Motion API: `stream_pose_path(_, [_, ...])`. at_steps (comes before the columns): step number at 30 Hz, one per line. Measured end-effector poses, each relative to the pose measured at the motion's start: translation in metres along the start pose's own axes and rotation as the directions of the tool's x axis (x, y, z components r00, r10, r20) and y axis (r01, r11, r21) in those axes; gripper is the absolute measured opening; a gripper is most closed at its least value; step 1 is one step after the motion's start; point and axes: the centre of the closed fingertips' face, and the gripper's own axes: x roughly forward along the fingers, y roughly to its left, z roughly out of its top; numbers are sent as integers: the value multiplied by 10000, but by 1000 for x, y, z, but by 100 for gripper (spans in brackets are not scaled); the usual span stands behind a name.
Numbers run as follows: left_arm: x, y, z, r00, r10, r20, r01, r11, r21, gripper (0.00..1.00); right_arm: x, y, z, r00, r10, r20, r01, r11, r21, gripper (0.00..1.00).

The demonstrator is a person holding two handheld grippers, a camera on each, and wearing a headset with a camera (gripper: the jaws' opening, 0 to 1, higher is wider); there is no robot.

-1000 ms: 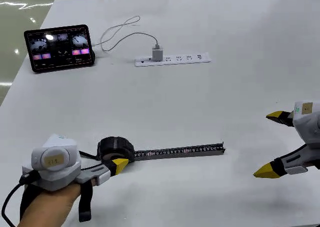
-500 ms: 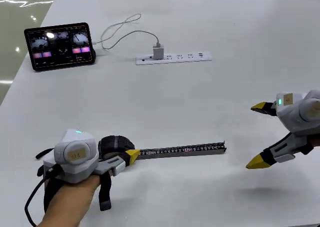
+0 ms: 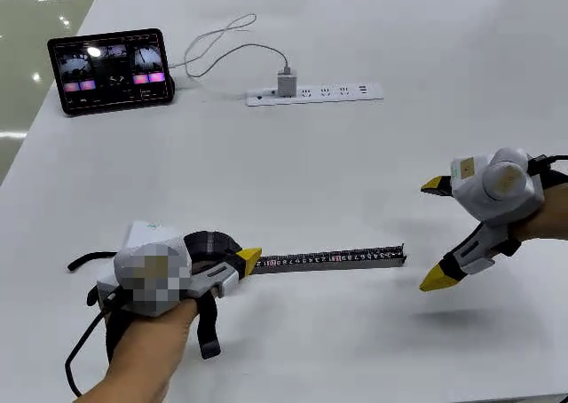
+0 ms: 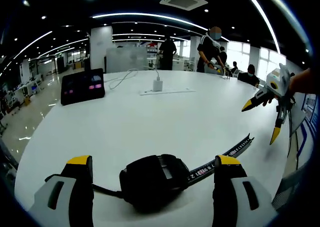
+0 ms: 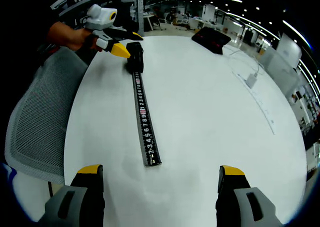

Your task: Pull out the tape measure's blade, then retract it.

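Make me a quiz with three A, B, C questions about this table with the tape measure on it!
1. Where is the tablet?
A. far left of the table
B. on the floor
C. in a hand

2. What colour are the tips of the left tool and right tool?
A. red
B. yellow
C. green

3. The tape measure has its blade:
A. wound in
B. held up in the air
C. pulled out, flat on the table

Answers: A, it sits near the far left edge; B, every tip seen is yellow; C, the numbered strip lies along the tabletop.

The left gripper and right gripper are grey-white, jaws yellow-tipped.
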Motion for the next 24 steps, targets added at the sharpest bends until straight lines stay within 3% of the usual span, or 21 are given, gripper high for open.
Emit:
stream_pose_path(4, [1, -6, 2, 10000, -24, 94, 22, 9997, 240, 99, 7, 2, 0, 9997, 202, -123, -206, 9990, -387, 92])
stream_pose_path(9, [3, -10, 2, 9999, -60, 162, 54, 9995, 320, 99, 8, 0, 1, 9997, 224, -106, -228, 9990, -388, 82])
stream_pose_path(24, [5, -4, -7, 9999, 147, -48, -147, 9999, -90, 99, 15, -3, -1, 9994, 236, -263, -252, 9978, -618, 55])
